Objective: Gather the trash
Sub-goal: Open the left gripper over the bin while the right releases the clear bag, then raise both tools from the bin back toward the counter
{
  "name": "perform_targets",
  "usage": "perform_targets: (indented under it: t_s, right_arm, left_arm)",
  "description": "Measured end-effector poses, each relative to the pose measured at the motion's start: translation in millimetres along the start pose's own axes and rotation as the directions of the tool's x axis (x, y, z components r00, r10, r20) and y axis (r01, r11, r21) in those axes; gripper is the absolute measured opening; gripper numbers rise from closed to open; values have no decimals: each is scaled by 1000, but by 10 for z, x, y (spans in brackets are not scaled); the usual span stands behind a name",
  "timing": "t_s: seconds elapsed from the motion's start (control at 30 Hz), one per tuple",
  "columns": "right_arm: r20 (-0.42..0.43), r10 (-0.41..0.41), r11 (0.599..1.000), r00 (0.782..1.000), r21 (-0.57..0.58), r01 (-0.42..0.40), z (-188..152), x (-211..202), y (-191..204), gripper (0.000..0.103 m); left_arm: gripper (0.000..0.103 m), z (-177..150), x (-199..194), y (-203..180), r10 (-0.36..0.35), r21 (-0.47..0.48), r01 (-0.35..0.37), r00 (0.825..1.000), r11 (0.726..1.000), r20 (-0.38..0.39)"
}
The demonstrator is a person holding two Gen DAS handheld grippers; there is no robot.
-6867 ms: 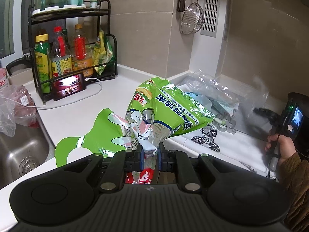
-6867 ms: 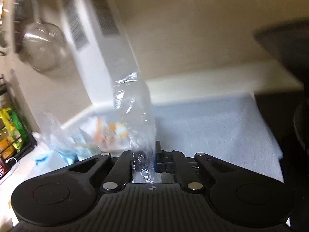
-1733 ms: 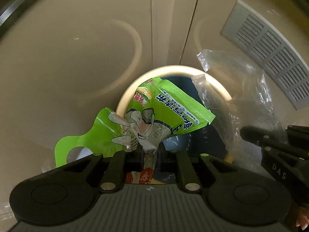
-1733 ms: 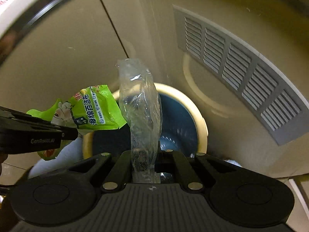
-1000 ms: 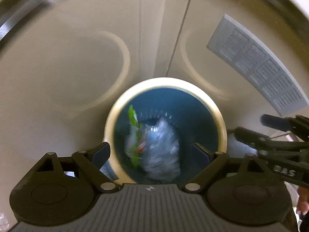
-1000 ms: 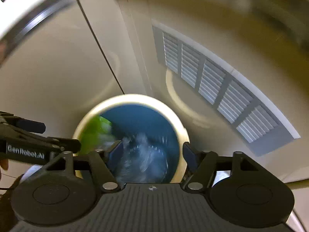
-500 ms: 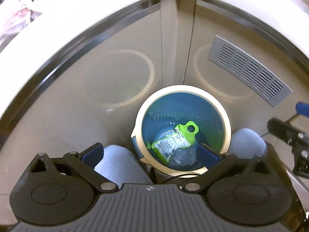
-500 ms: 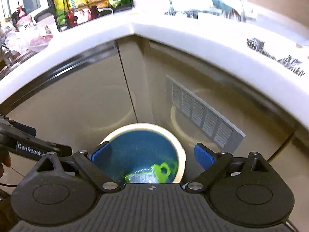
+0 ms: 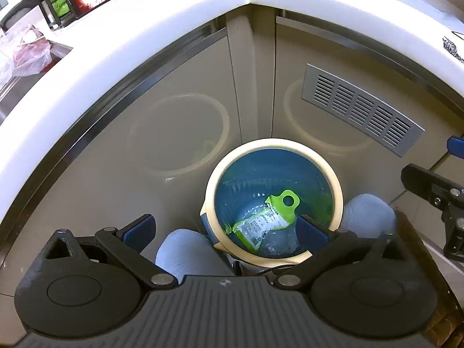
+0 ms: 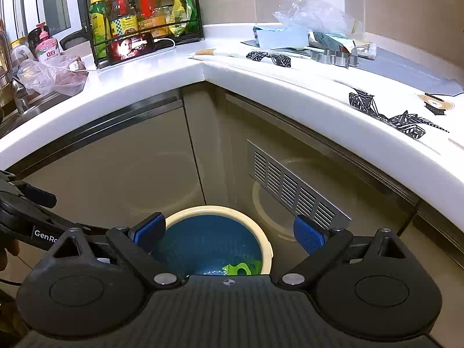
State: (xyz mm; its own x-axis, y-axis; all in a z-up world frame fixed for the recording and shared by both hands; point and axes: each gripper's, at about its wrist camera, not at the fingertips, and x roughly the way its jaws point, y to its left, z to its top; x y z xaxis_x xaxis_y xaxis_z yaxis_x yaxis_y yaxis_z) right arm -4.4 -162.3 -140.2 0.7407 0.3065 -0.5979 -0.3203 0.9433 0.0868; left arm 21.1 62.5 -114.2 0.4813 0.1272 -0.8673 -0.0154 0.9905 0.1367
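In the left wrist view the left gripper stands wide open and holds nothing, low in the frame above the cream-rimmed blue bin, where the green wrapper and the clear plastic bag lie at the bottom right of centre. The right gripper is likewise spread open and empty, over the same bin at the lower centre of its view. The white bench curves across the upper half, with a bottle rack at upper left.
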Motion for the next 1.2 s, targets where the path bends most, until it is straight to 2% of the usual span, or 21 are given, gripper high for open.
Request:
perform_targets:
  t_s: [0.87, 1.03, 1.2]
  right_arm:
    - [-19, 43, 999, 999, -17, -43, 13, 123, -10, 96]
    - [-1, 50, 999, 999, -13, -50, 46, 104, -37, 96]
    - [71, 63, 997, 996, 31, -65, 255, -21, -171, 96]
  left_arm:
    - [103, 33, 48, 57, 0, -28, 0, 1000, 1000, -16]
    - [103, 70, 54, 87, 6, -42, -7, 1000, 999, -23]
    - [103, 136, 28, 151, 14, -59, -15, 1000, 998, -21]
